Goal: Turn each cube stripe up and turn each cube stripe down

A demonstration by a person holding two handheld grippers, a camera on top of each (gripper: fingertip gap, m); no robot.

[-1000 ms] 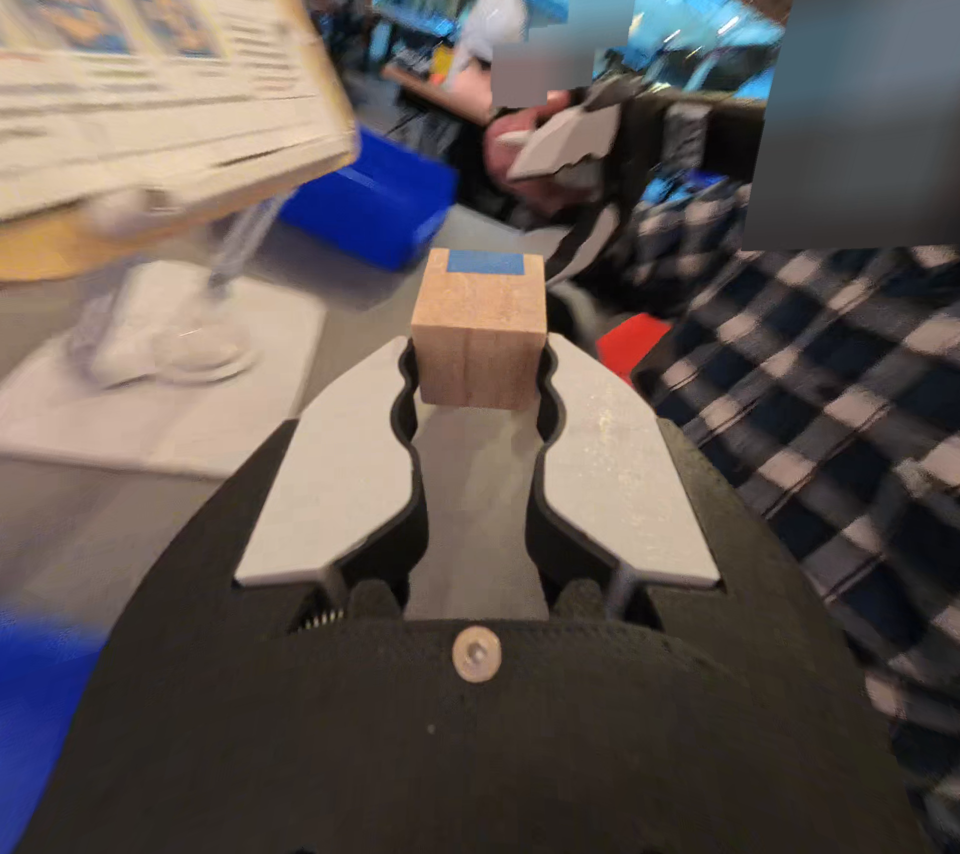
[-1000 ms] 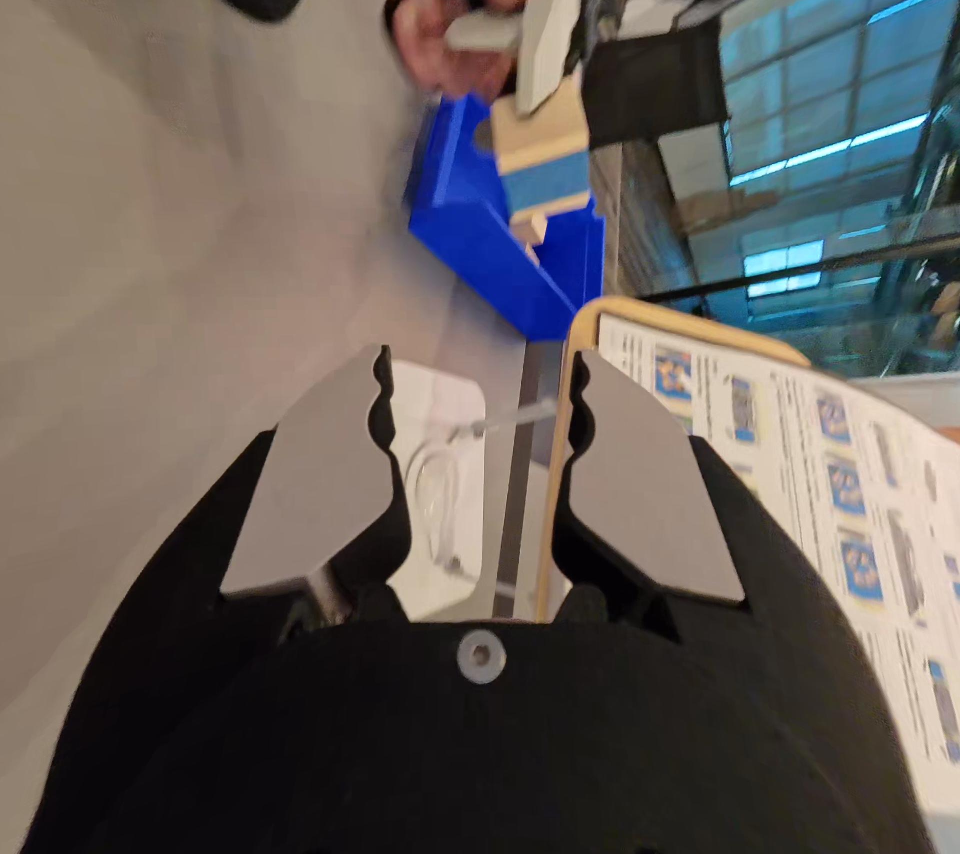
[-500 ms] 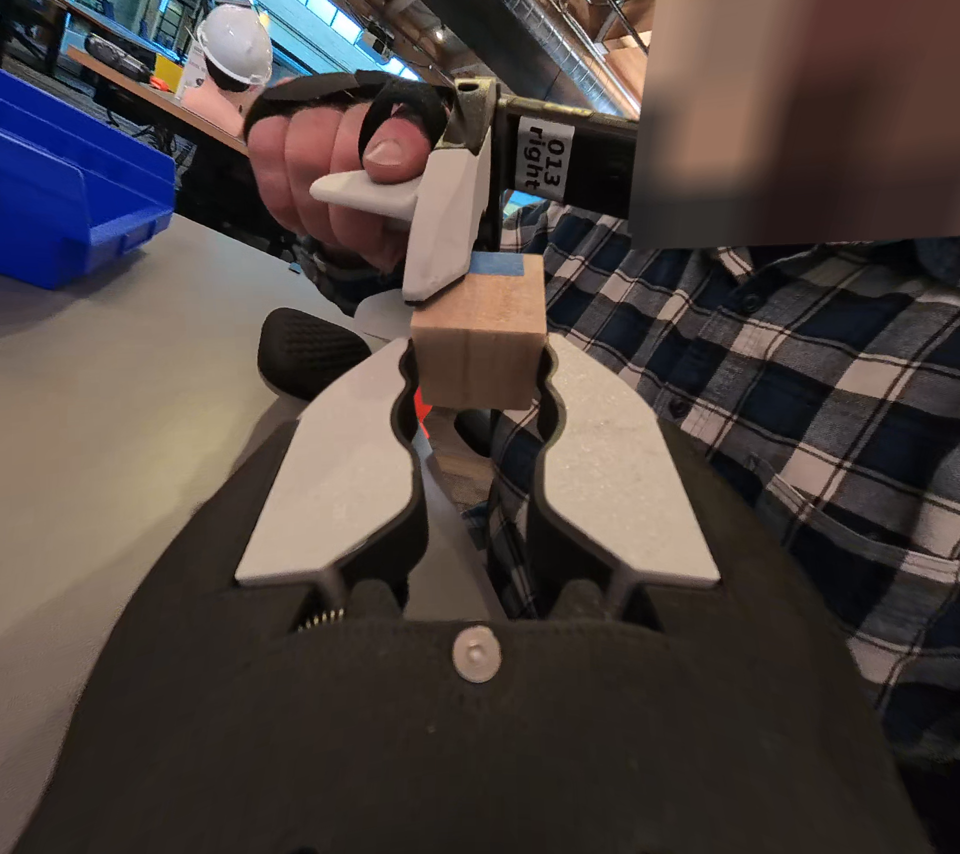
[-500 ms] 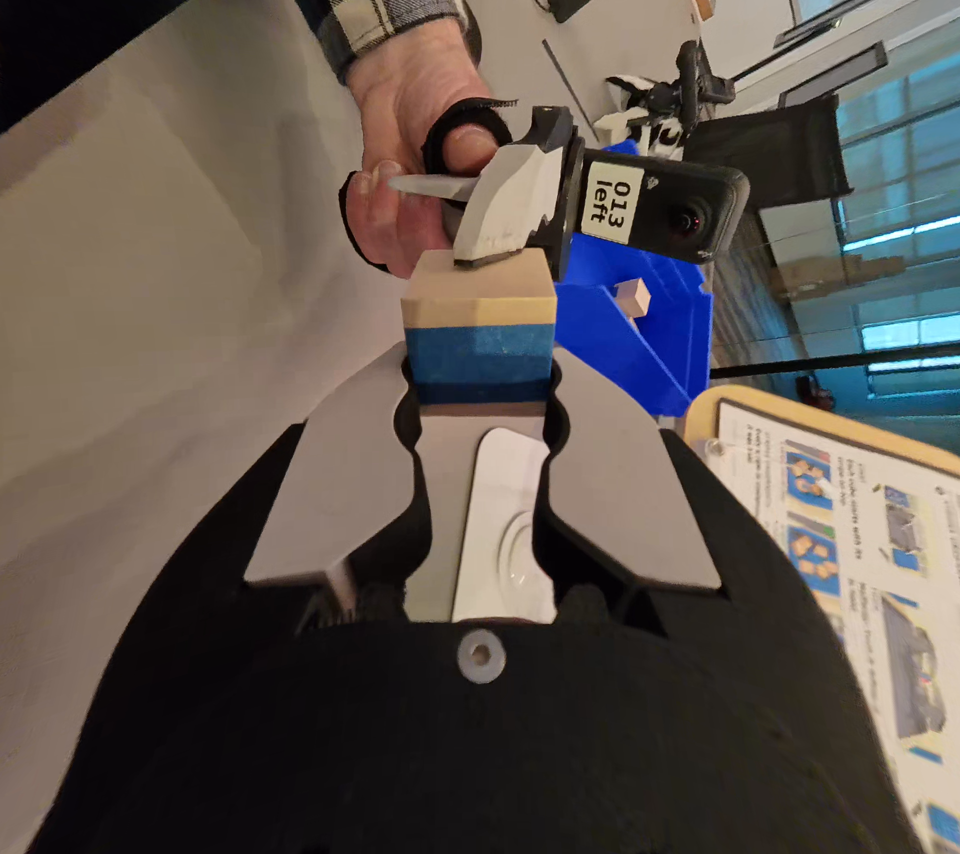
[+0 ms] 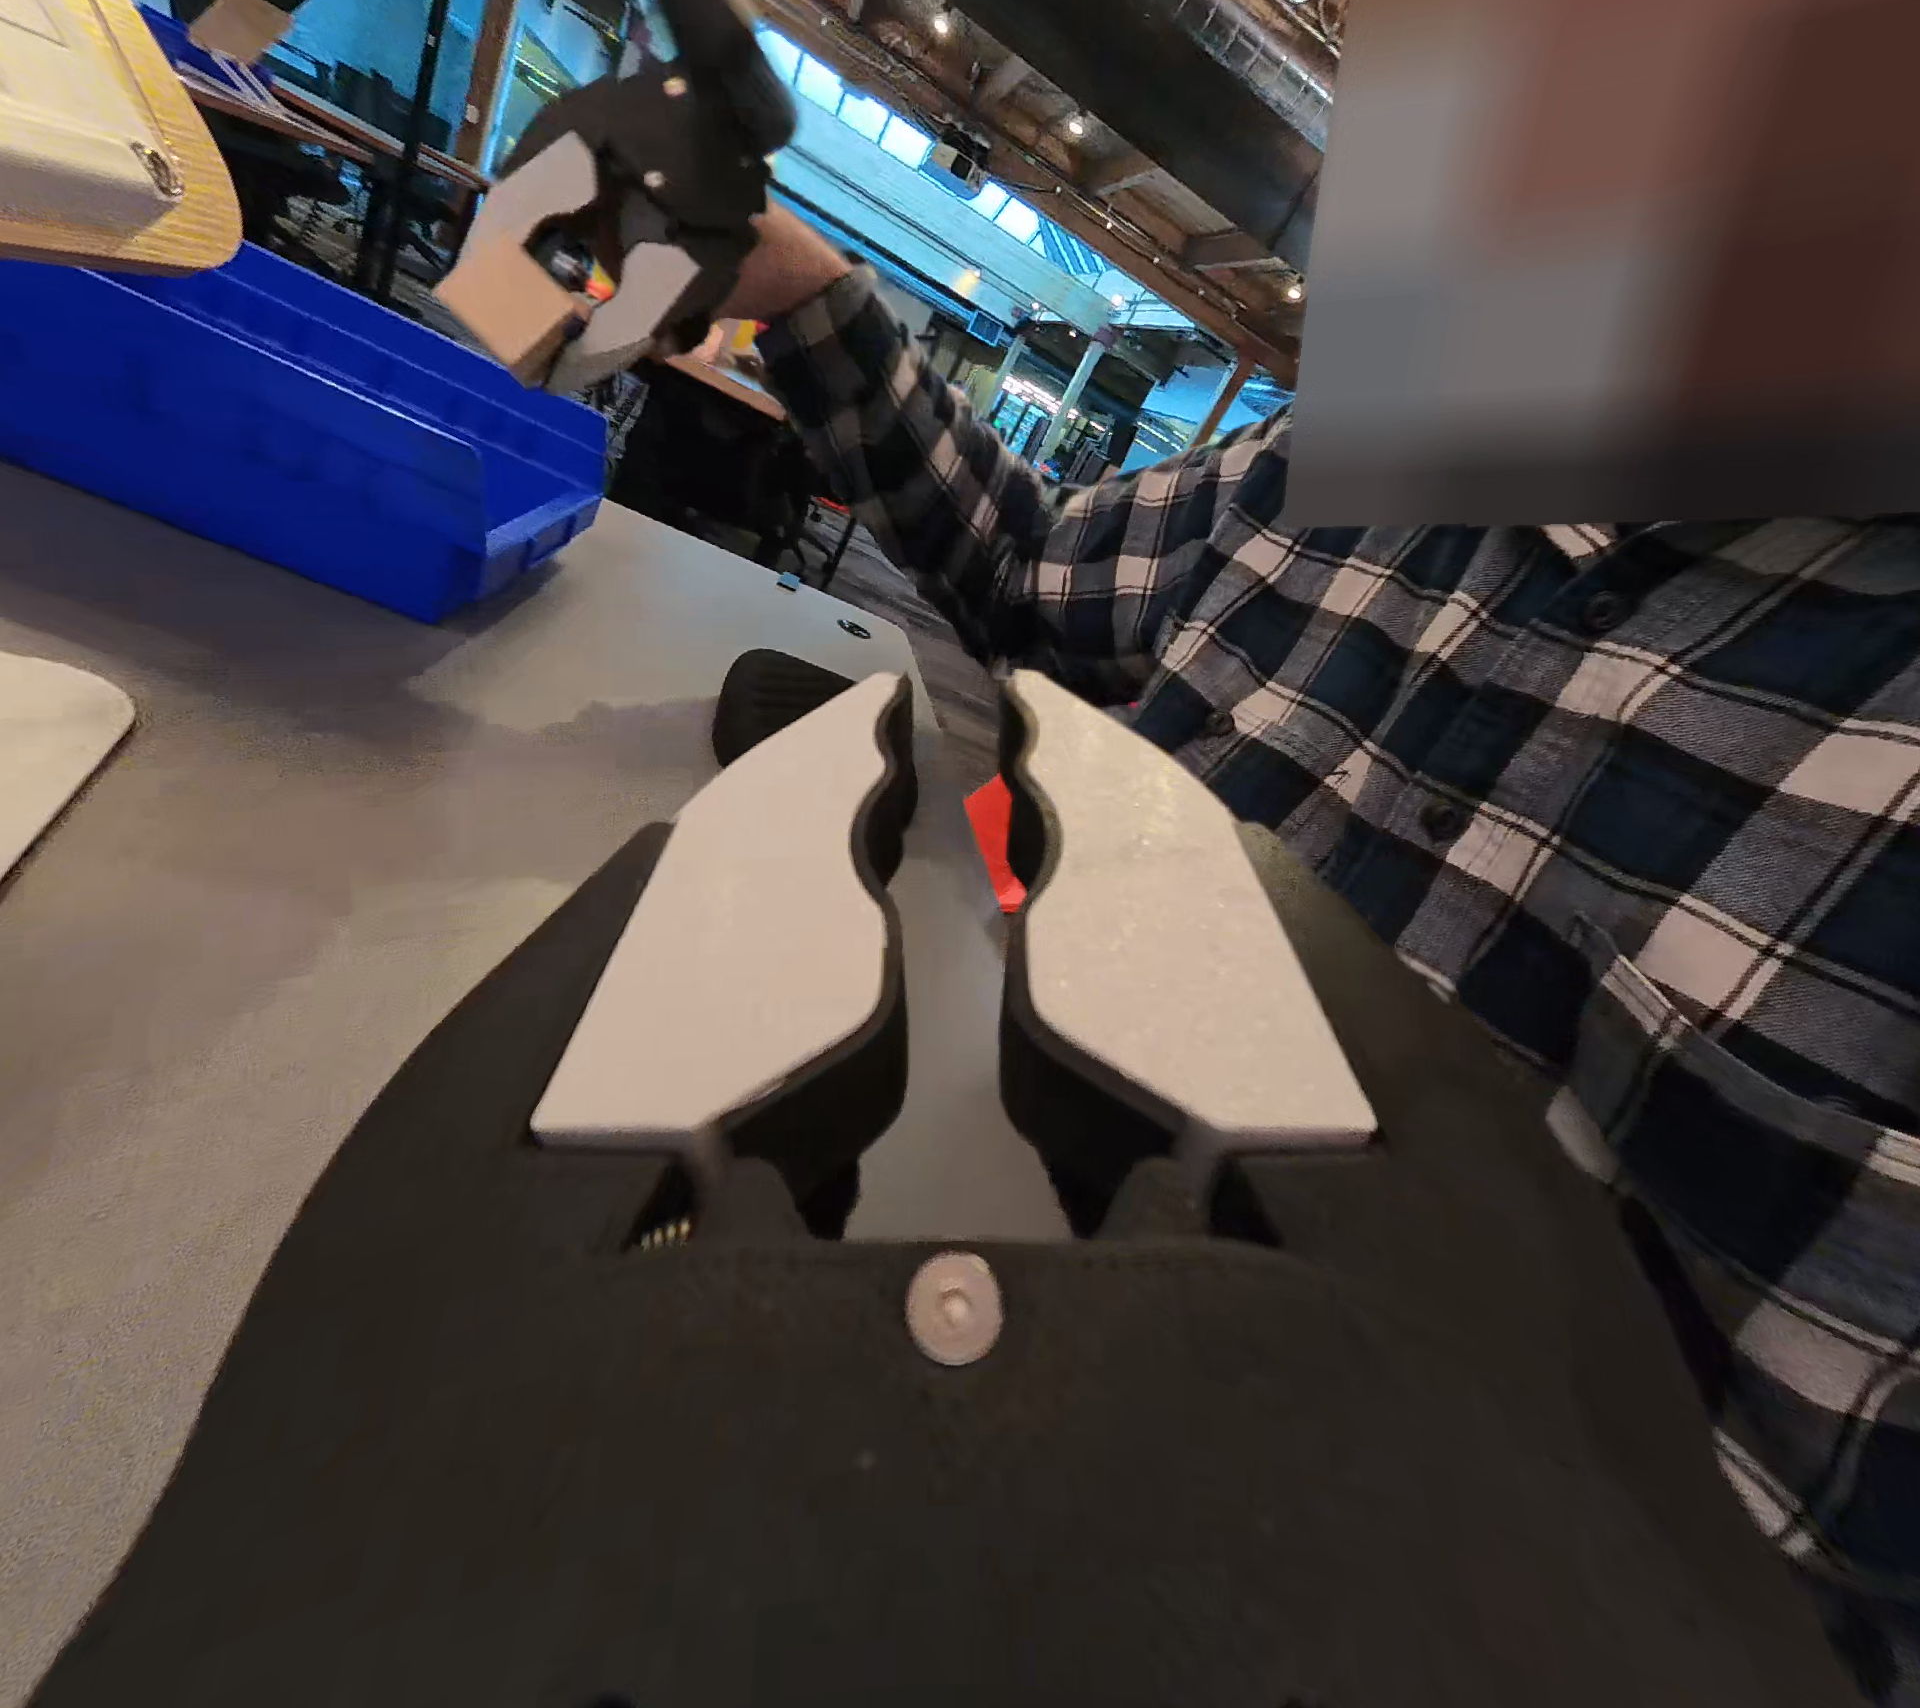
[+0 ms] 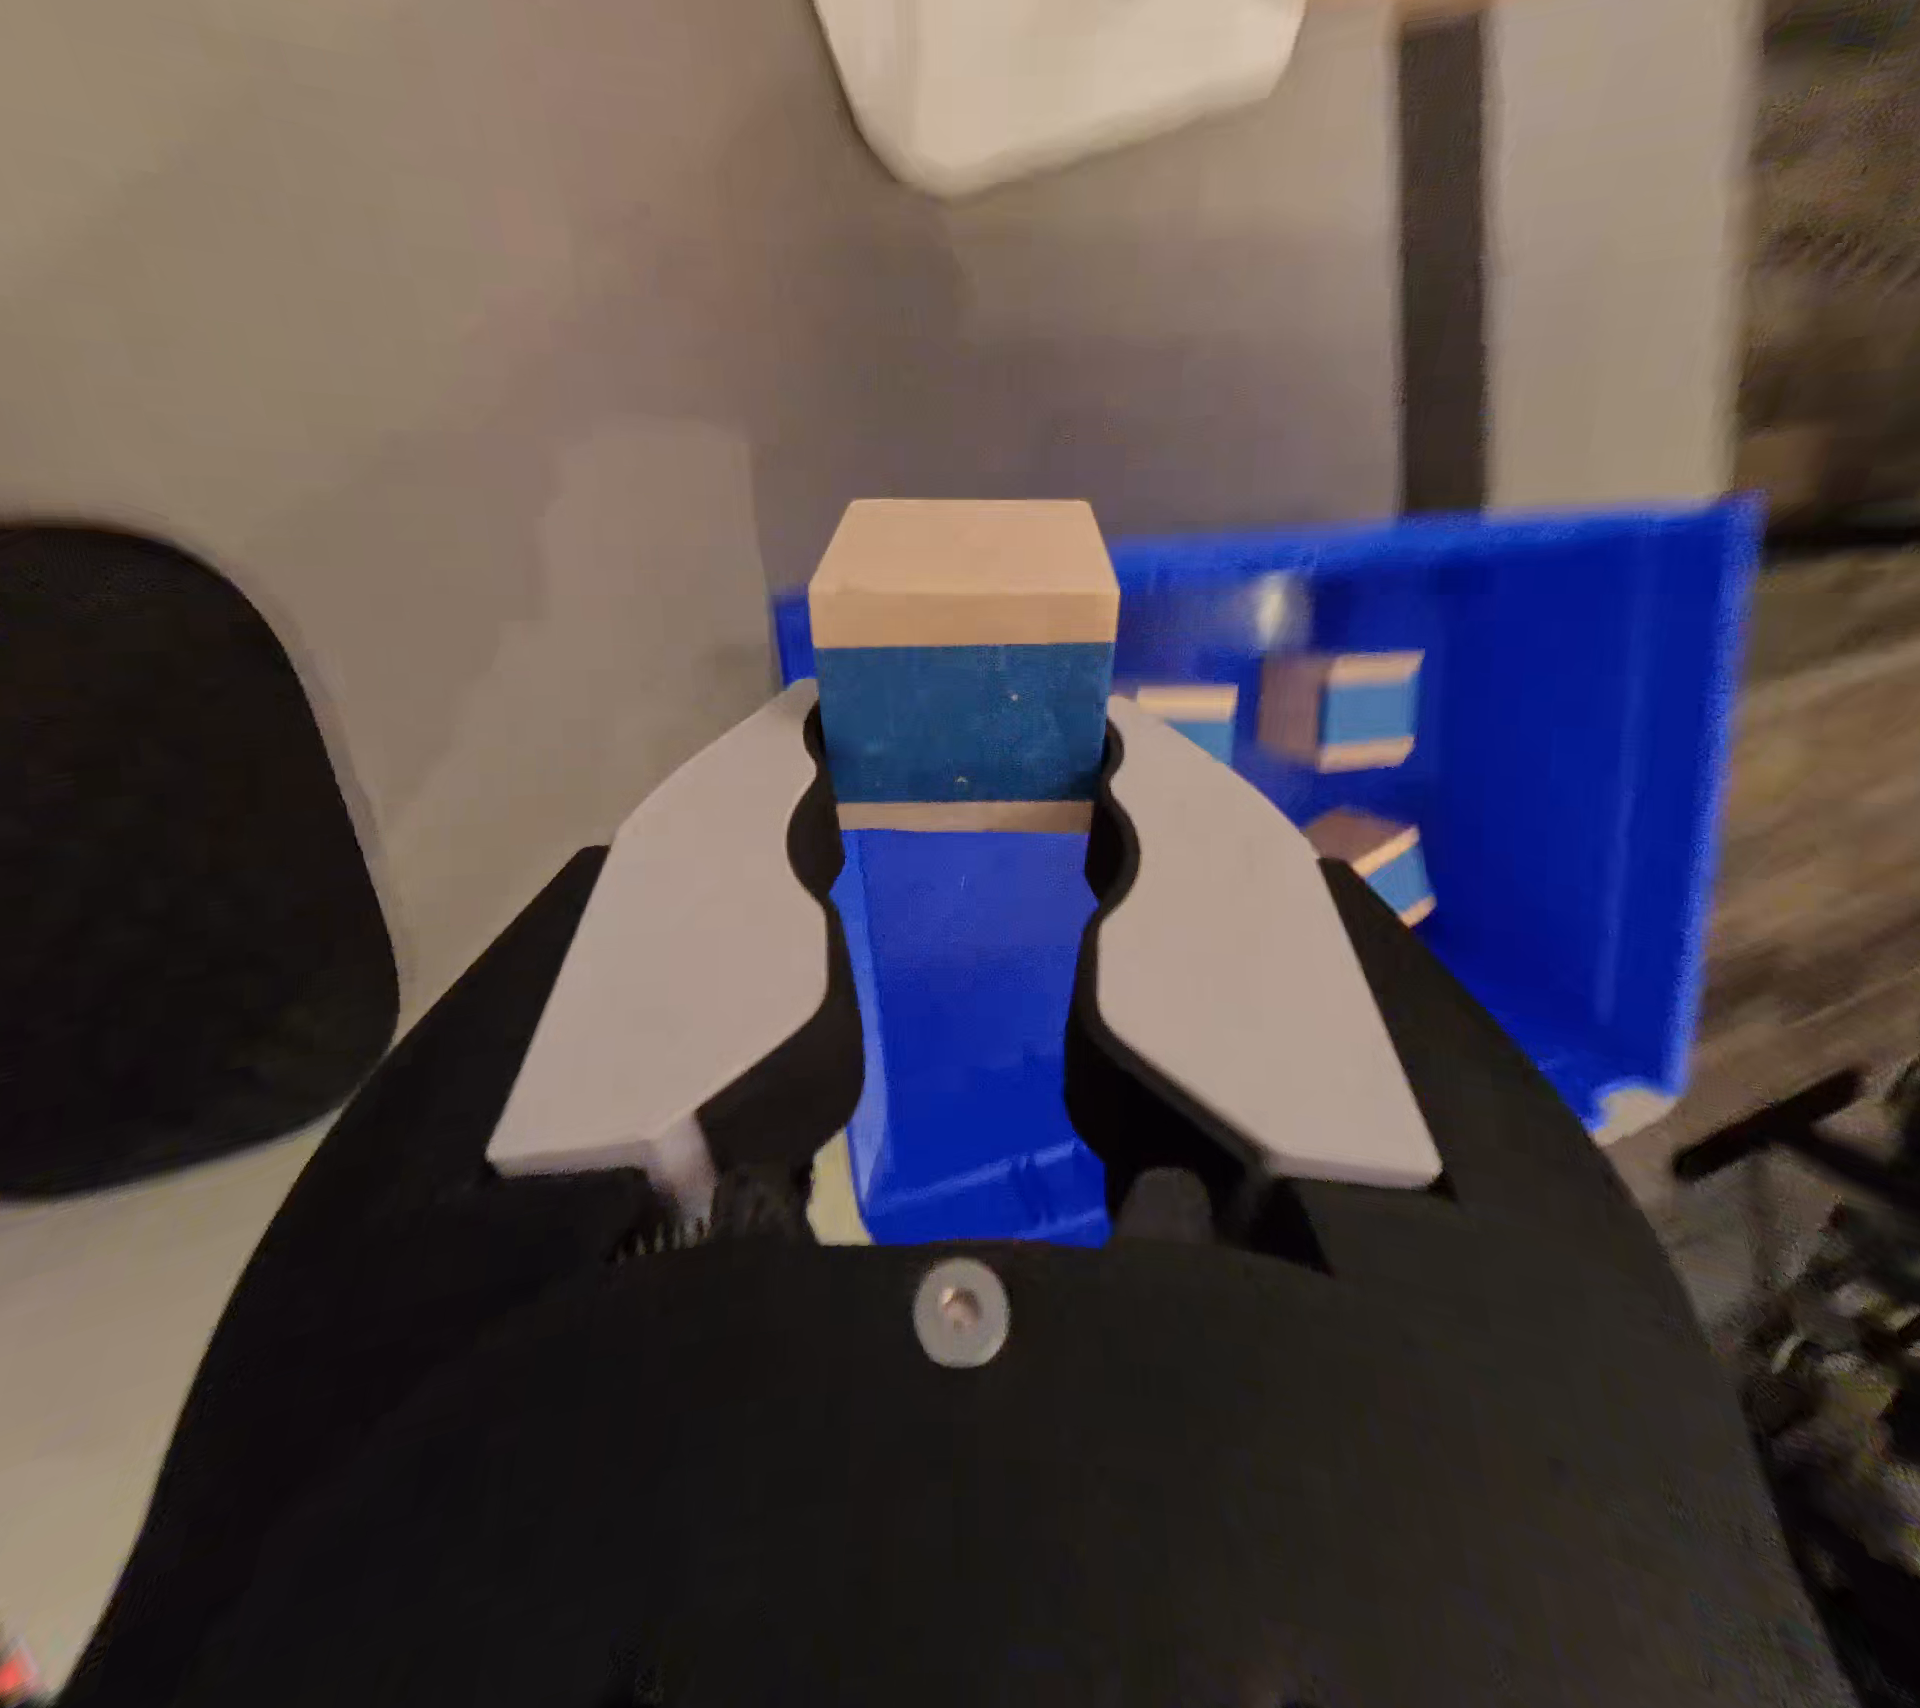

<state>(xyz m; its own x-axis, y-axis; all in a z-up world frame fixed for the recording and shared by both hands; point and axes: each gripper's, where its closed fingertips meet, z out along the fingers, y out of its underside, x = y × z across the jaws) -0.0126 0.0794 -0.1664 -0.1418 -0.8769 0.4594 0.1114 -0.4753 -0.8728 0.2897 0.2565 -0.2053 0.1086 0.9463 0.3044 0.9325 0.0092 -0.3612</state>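
Plainly wooden cube [image 6: 964, 619], blue-striped

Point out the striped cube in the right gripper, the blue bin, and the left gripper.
Cube [image 6: 961, 728]: right wrist view, on its blue stripe.
Blue bin [image 5: 312, 453]: left wrist view, on its side wall.
Left gripper [image 5: 956, 723]: left wrist view, between its fingers.

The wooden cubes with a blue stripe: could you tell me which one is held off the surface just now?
The cube clamped between the right gripper fingertips, its stripe facing the camera. The other cubes lie loose inside the blue bin behind it.
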